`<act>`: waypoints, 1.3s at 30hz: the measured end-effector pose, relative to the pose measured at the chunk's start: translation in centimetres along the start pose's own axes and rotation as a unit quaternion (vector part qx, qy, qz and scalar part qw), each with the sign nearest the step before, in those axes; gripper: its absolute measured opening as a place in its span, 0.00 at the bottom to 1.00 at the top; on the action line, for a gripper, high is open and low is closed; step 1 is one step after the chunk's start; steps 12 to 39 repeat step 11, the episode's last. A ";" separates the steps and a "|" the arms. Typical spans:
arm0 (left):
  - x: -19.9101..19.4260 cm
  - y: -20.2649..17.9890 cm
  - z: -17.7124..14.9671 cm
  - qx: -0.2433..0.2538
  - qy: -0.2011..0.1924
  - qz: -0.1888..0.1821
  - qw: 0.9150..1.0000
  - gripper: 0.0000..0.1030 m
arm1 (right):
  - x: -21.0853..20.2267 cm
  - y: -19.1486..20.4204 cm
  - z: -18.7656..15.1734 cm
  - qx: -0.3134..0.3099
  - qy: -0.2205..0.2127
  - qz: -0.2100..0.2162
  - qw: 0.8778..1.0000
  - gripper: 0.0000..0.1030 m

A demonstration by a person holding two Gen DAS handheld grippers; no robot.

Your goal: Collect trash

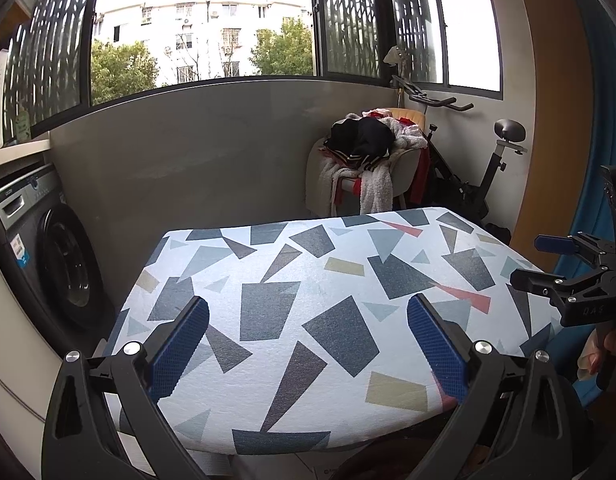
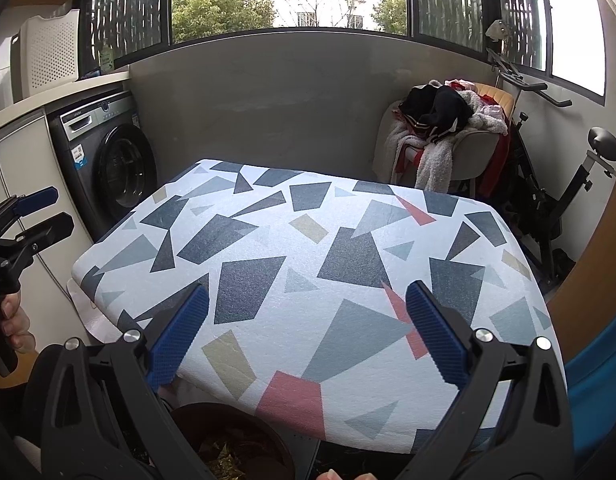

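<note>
I am holding the left gripper (image 1: 308, 336) and right gripper (image 2: 308, 334) over the near edge of the patterned table (image 1: 308, 280), both with fingers spread apart, gripping nothing. I cannot tell where any trash is lying; a dark pot (image 2: 232, 440) is sitting below the table's near edge.

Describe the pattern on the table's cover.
The table cover: white with scattered navy, grey-blue, tan and pink triangles and quadrilaterals; clearest in the right wrist view.

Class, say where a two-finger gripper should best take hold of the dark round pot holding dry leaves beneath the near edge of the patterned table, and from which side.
Probably the near rim of the dark round pot, approached from above with one finger inside and one outside. Its mouth opens upward, no handle shows, and the patterned table overhangs its far side.
</note>
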State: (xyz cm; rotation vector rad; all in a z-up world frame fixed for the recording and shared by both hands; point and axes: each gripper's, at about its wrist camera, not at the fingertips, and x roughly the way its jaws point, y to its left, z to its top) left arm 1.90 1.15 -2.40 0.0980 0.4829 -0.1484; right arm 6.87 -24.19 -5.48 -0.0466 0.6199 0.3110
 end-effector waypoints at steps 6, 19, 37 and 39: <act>0.1 0.0 0.1 0.000 0.003 0.005 1.000 0.94 | 0.0 0.1 -0.1 -0.001 0.001 0.000 1.000 0.94; 0.3 -0.1 0.1 0.001 0.005 0.009 1.000 0.94 | 0.0 0.1 -0.2 0.000 0.000 -0.002 1.000 0.94; 0.3 -0.1 0.1 0.001 0.005 0.009 1.000 0.94 | 0.0 0.1 -0.2 0.000 0.000 -0.002 1.000 0.94; 0.3 -0.1 0.1 0.001 0.005 0.009 1.000 0.94 | 0.0 0.1 -0.2 0.000 0.000 -0.002 1.000 0.94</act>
